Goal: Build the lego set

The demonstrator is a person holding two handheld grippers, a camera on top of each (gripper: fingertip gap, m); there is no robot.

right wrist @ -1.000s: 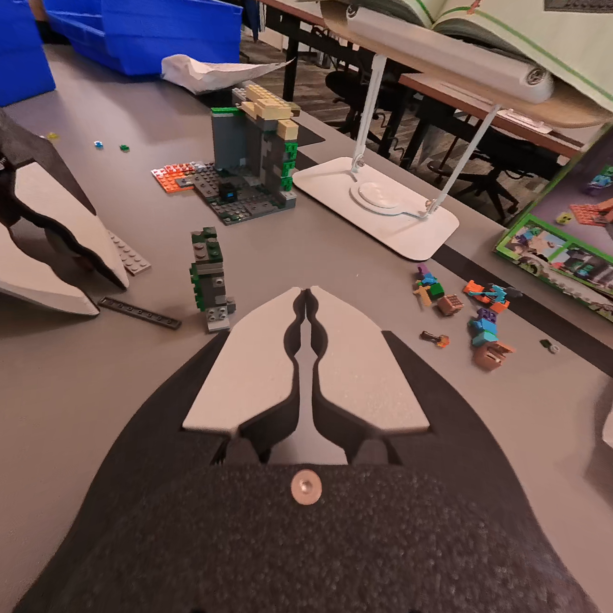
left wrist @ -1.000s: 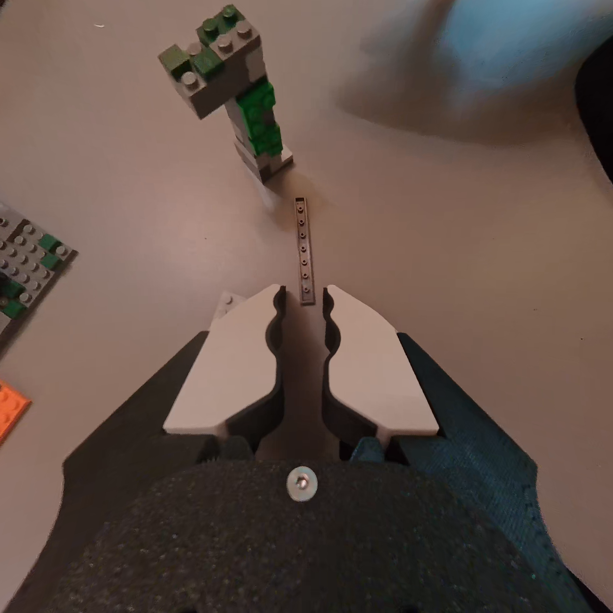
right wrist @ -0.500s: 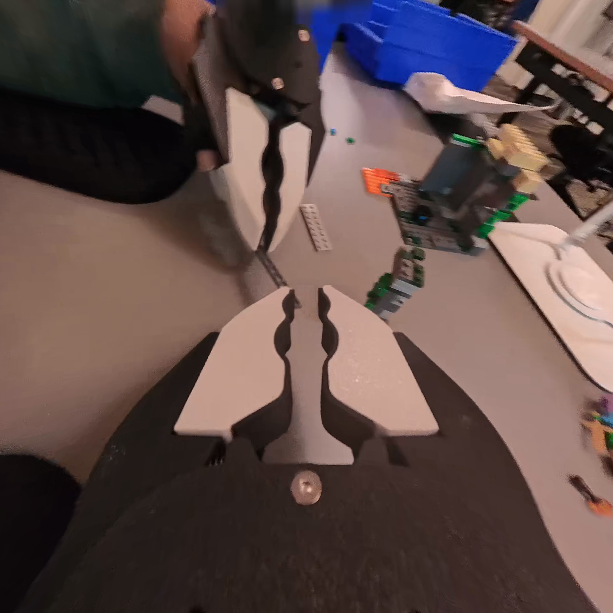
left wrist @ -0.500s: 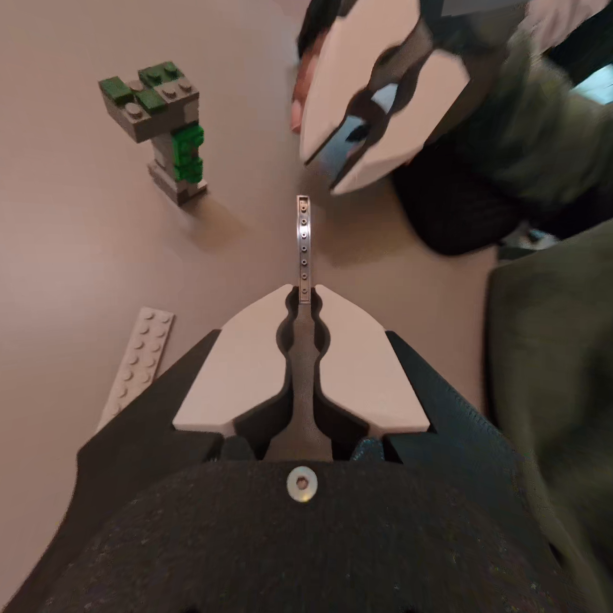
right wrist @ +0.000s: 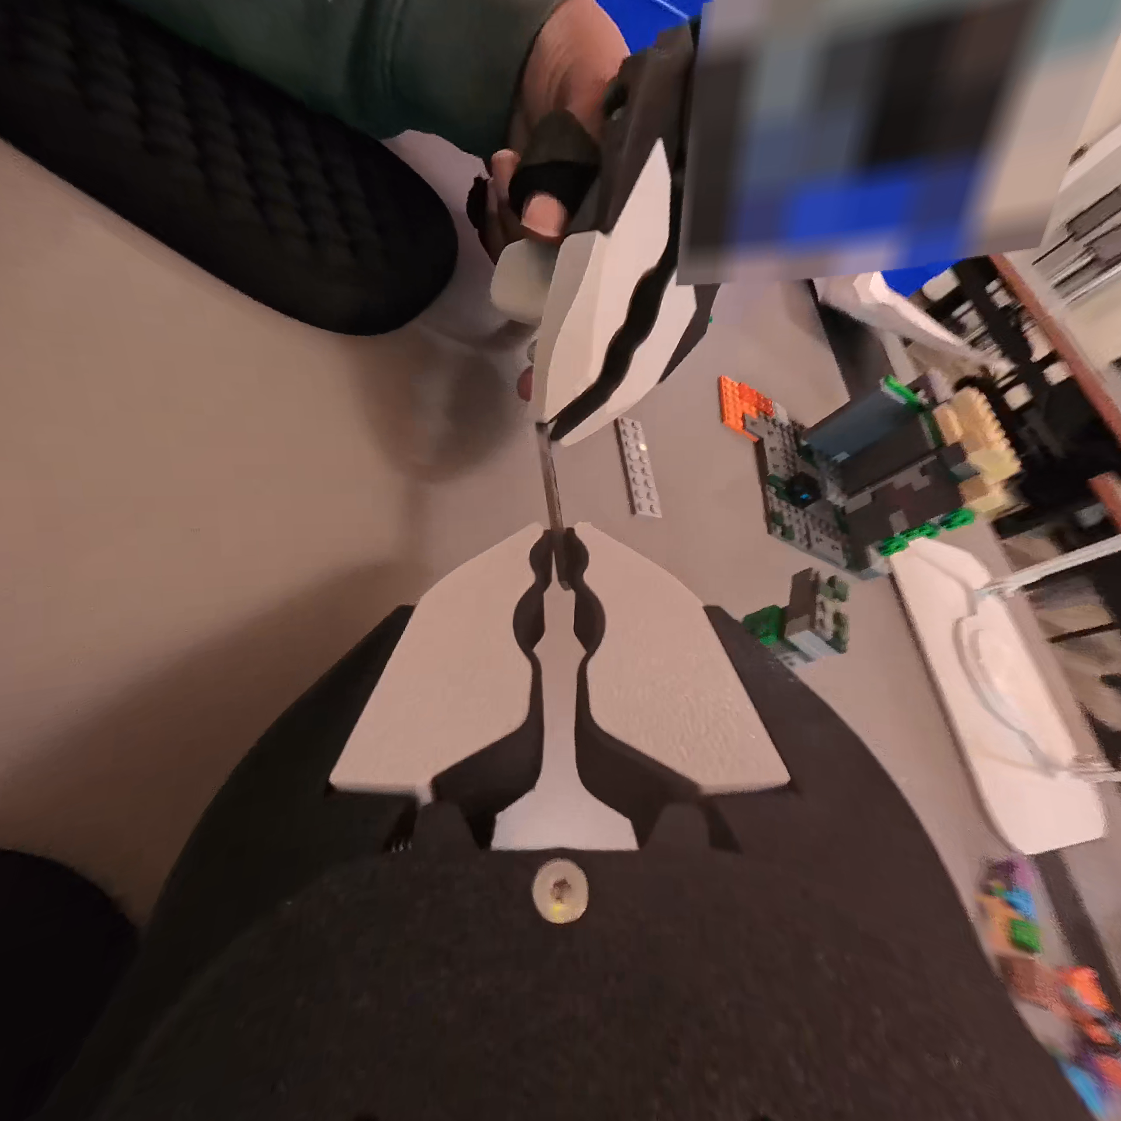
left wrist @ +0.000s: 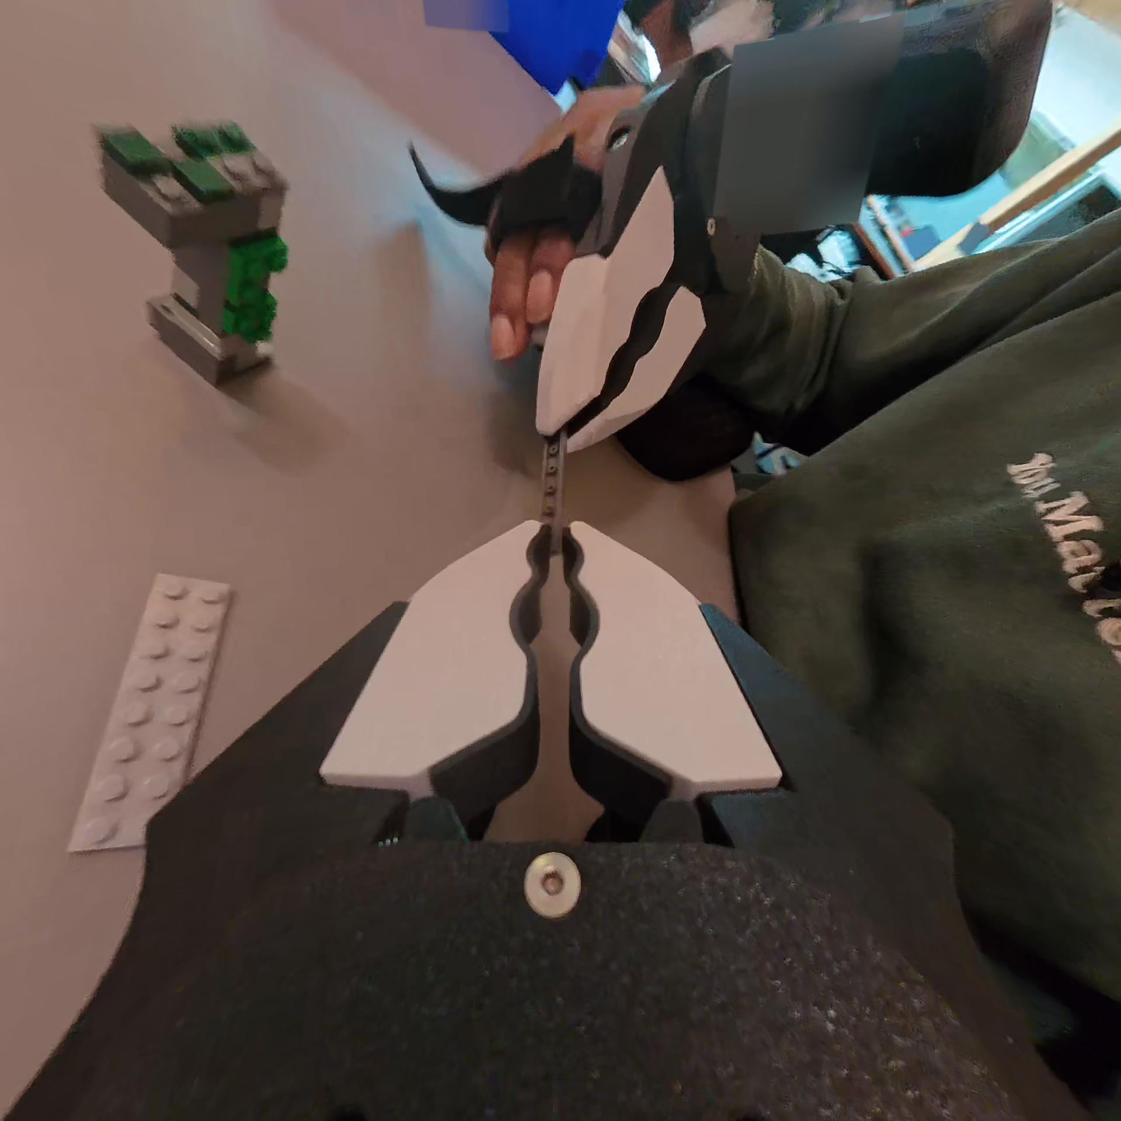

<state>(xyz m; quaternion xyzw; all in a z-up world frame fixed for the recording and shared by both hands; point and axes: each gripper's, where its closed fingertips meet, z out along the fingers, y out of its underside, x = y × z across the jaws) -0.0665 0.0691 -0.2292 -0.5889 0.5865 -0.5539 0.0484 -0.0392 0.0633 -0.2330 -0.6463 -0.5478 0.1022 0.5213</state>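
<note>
Lego strip, a long dark one-stud-wide plate, hangs in the air above the table, pinched at both ends at once. Left gripper is clamped on the near end, fingertips squeezed tight on the plate's edge; right gripper bites the opposite end, the plate tucked a little way into its tips. Each one shows in the other's camera, nose to nose, with only a few studs of plate bare between them.

Risk number one, as I read it: two grips on one thin strip. If the hands twist or pull apart out of step, the plate could flex, pop free of one pair of tips and drop to the table, or swing off line in the other.

Risk number two: both holds are shallow, right at the tips. Whichever gripper lets go, the plate may pivot in the one that remains, and a crooked plate won't seat cleanly on studs.

Down below, the grey-and-green pillar stands alone and tall, easy to knock over. A pale grey two-wide plate lies flat beside the left gripper, and the bigger build sits well off to the side.
</note>
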